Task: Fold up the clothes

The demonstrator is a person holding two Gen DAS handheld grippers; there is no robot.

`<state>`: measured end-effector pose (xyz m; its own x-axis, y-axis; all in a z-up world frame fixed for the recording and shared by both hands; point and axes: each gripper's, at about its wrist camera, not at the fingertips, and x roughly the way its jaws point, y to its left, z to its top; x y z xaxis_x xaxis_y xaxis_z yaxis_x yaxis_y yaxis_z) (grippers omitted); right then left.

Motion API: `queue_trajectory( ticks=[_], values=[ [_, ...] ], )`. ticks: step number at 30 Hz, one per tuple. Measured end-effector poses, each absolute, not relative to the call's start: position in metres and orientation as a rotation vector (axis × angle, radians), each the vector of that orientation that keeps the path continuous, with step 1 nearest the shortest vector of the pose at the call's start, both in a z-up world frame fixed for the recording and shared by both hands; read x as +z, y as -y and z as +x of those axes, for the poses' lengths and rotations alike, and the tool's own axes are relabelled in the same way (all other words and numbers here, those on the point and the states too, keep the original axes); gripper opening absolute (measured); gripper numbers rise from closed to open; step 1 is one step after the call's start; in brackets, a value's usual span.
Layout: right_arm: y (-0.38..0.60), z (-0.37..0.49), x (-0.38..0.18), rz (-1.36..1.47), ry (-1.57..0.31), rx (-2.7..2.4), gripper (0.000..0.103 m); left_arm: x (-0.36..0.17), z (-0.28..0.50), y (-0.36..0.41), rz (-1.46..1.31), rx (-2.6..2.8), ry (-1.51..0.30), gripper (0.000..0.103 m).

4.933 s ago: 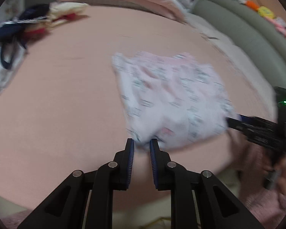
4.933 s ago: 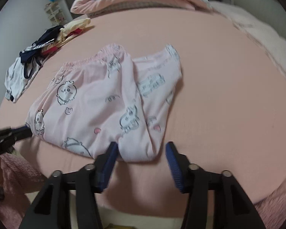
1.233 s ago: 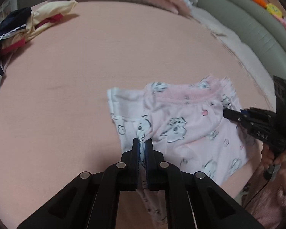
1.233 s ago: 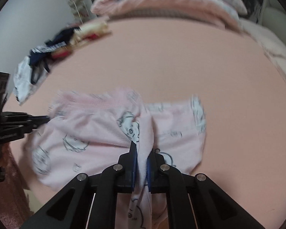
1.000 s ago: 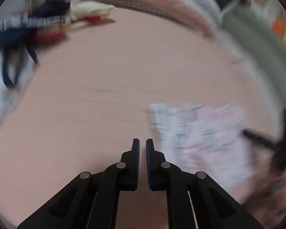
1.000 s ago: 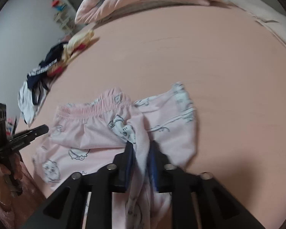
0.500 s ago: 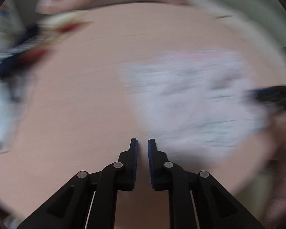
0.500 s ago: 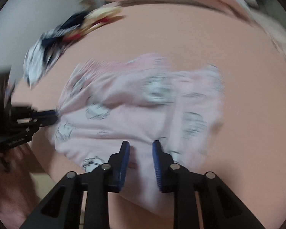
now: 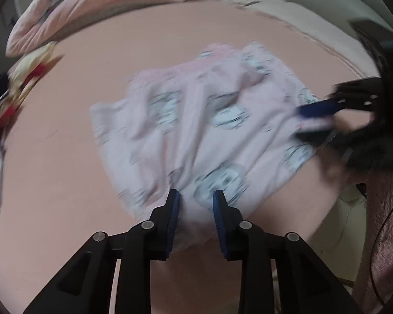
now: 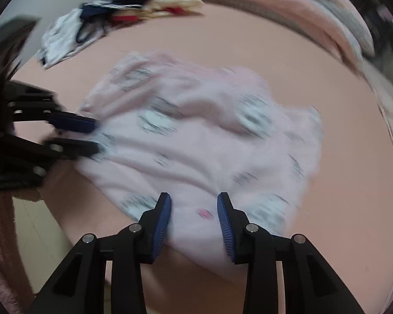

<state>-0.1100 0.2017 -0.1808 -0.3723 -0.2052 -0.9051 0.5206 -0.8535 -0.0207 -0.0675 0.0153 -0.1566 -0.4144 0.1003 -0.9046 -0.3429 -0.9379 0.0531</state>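
A pair of pale pink printed pyjama shorts lies rumpled and partly folded on a pink-sheeted bed, close to the bed's near edge, as two handheld grippers work at opposite ends of the garment. The left gripper has its blue-padded jaws parted, with cloth at the near edge of the shorts lying between them and nothing clamped. Seen from the right wrist camera, the same gripper points in from the left side of the bed, its tips at the garment's edge.

The right gripper likewise stands with its jaws apart over the near hem of the shorts, a small red mark on the fabric showing between the pads; from the left wrist view it reaches in at the garment's right side, tips touching or just beside the cloth, motion blur making the contact hard to judge.

At the far left corner of the bed, a heap of unfolded clothes in navy, white, cream and red waits well apart from the shorts. A folded pink quilt runs along the far edge. Both views are smeared by motion, and the cartoon print on the fabric is blurred.
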Motion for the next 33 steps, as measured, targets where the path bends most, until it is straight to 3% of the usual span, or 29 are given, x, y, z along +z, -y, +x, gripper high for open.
queue_trajectory(
  ticks=[1, 2, 4, 10, 14, 18, 20, 26, 31, 33],
  values=[
    [-0.212, -0.111, -0.179, 1.447, -0.402, -2.263, 0.032, -0.156, -0.066, -0.005, -1.552, 2.466, -0.368, 0.051],
    [-0.221, -0.112, -0.178, 1.475, -0.38, -2.278, 0.032, -0.156, -0.066, 0.007, -1.568, 2.505, -0.339, 0.064],
    [-0.241, -0.115, -0.175, 1.532, -0.335, -2.306, 0.041, -0.148, -0.067, 0.018, -1.551, 2.52, -0.19, 0.061],
    [-0.219, -0.107, -0.149, 1.288, -0.248, -2.331, 0.044, -0.123, -0.057, -0.038, -1.205, 2.514, -0.31, 0.06],
    [-0.183, -0.104, -0.19, 1.357, -0.448, -2.213, 0.042, -0.162, -0.052, -0.057, -1.324, 2.367, -0.493, 0.059],
    [-0.226, -0.096, -0.184, 1.466, -0.47, -2.263, 0.041, -0.158, -0.048, -0.017, -1.475, 2.344, -0.477, 0.06],
    [-0.252, -0.101, -0.181, 1.527, -0.35, -2.287, 0.058, -0.146, -0.05, 0.001, -1.474, 2.363, -0.389, 0.057],
    [-0.241, -0.137, -0.128, 1.277, -0.056, -2.341, 0.055, -0.106, -0.076, 0.006, -1.244, 2.441, -0.153, 0.057],
    [-0.169, -0.176, -0.158, 1.29, -0.246, -2.245, 0.055, -0.121, -0.128, -0.024, -1.191, 2.383, -0.151, 0.054],
    [-0.172, -0.186, -0.178, 1.324, -0.25, -2.251, 0.052, -0.139, -0.137, -0.027, -1.277, 2.389, -0.24, 0.049]
  ],
)
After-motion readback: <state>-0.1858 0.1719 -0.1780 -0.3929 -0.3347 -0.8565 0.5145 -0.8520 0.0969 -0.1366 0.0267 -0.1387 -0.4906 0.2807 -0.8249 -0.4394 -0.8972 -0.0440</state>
